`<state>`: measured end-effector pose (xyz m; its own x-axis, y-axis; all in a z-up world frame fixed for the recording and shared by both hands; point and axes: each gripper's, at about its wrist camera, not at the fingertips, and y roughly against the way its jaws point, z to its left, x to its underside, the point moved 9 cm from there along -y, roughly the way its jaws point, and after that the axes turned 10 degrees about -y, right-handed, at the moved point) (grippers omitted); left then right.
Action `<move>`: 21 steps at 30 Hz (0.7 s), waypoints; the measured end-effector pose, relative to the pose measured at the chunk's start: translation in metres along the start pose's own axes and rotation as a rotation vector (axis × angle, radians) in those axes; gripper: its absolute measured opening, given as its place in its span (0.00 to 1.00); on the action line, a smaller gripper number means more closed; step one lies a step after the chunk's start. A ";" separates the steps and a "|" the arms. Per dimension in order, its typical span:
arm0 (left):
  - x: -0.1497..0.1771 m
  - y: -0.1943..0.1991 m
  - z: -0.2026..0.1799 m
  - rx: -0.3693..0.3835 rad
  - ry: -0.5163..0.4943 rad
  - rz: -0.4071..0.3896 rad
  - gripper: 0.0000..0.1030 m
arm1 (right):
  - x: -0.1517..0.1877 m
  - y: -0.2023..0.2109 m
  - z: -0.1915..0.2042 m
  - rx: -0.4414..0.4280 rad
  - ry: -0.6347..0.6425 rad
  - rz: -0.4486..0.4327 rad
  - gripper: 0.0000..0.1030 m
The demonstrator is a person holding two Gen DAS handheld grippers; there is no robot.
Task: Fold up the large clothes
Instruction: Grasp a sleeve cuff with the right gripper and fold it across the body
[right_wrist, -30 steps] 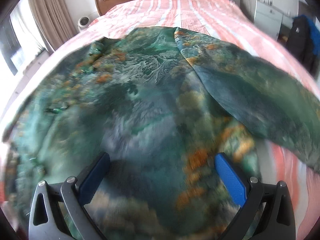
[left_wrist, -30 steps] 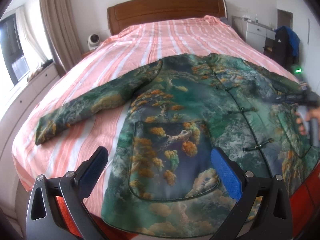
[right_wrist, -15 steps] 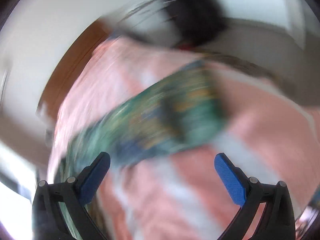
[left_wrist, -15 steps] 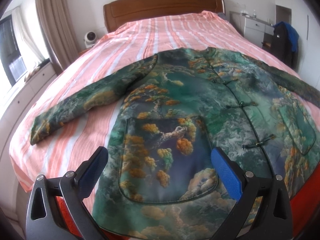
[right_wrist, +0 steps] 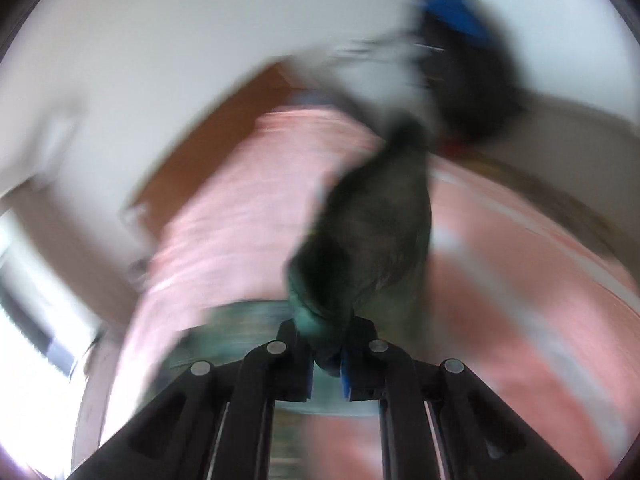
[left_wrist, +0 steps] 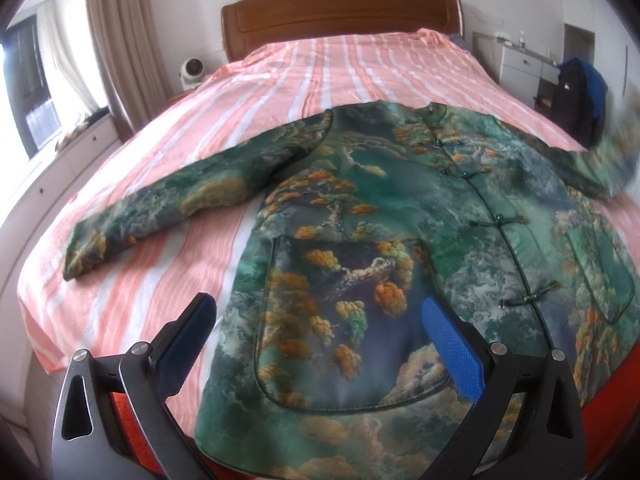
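Carry sleeve, pinched tight in right gripper, across jacket smoothly; left gripper wide open, empty.

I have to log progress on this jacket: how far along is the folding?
Done: the jacket lies spread flat, front up, on the bed, no fold made. In hand: the right tool is shut on a sleeve, which looks lifted in the blurred view. The left tool hovers open over the hem, holding nothing. Left: both sleeves folded in, then the body.
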<state>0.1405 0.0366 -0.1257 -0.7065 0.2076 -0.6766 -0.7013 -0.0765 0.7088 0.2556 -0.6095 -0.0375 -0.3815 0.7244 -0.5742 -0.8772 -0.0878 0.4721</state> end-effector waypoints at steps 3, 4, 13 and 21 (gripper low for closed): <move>0.003 0.002 0.003 0.023 0.028 -0.004 1.00 | 0.028 -0.025 0.131 -0.168 0.168 0.069 0.10; 0.004 0.004 0.004 0.028 0.033 -0.009 1.00 | 0.044 -0.039 0.166 -0.211 0.208 0.100 0.10; 0.019 0.011 0.029 0.027 0.113 -0.013 1.00 | 0.211 -0.222 0.254 -0.162 0.357 0.331 0.17; 0.023 0.008 0.033 0.014 0.099 -0.010 1.00 | 0.241 -0.231 0.190 -0.133 0.283 0.495 0.62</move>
<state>0.1221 0.0727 -0.1291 -0.7061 0.1109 -0.6994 -0.7072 -0.0615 0.7043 0.4213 -0.2845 -0.1582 -0.8022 0.3657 -0.4719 -0.5967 -0.4674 0.6523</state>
